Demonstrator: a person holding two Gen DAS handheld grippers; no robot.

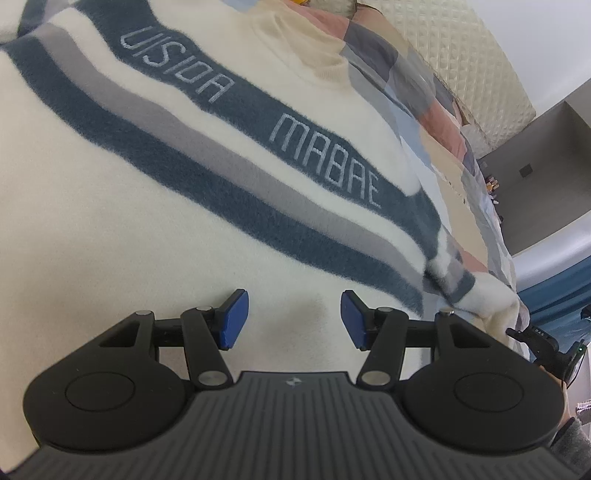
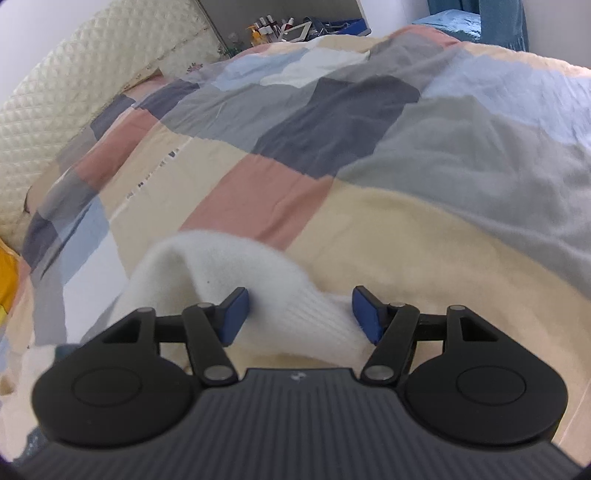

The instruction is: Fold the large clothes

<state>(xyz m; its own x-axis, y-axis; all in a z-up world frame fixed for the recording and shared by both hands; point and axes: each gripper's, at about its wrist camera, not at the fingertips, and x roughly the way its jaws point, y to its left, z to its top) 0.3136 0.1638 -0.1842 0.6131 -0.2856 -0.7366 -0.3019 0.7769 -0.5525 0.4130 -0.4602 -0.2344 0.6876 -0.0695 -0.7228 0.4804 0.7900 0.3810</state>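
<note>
A cream sweater with dark blue and grey stripes and pale lettering lies spread on the bed and fills the left wrist view. My left gripper hovers just over its plain cream lower part, open, with nothing between the blue pads. The sweater's sleeve trails off to the right. In the right wrist view the white sleeve humps up on the quilt, and its ribbed cuff lies between the spread pads of my right gripper, which is open and does not pinch it.
A patchwork quilt of pink, grey, blue and cream squares covers the bed. A cream padded headboard runs along the left. Bottles and clutter stand beyond the bed's far end. Blue fabric shows at top right.
</note>
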